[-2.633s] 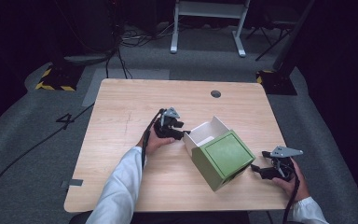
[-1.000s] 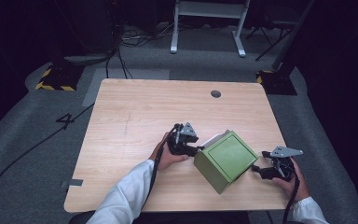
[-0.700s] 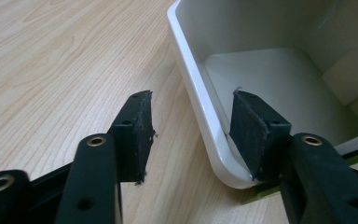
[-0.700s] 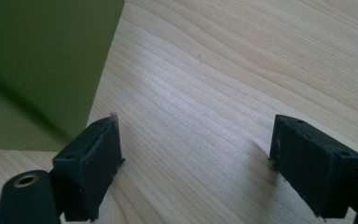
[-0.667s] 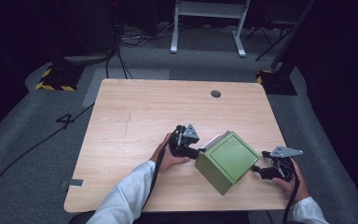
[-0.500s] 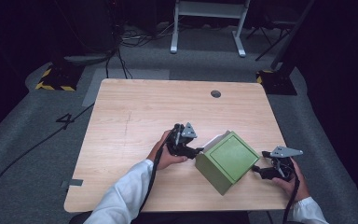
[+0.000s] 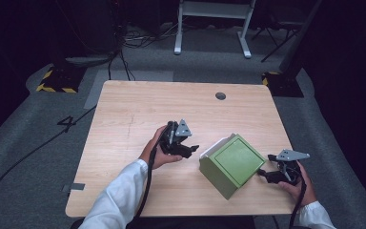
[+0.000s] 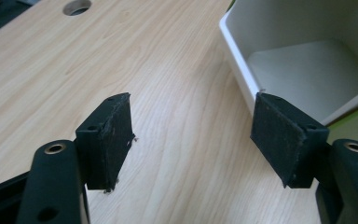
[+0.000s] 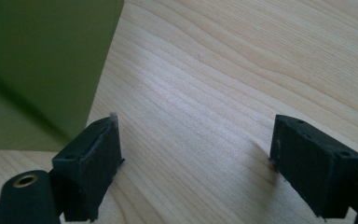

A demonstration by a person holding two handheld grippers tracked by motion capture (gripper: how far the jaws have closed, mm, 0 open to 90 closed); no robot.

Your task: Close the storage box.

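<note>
Dark room; green box (image 7: 232,164) interior hidden, frame cuts sleeve (image 7: 116,202).

Number 4 (image 7: 68,123) marked on grey floor (image 7: 38,157)

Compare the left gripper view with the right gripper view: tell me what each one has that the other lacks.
Left gripper view: the box's white inside, open and hollow, and a round hole in the table. The left gripper has just been opening, with nothing between its jaws.

Right gripper view: the box's green outer wall, beside the open right gripper.

Both: the wooden table between black jaws.
</note>
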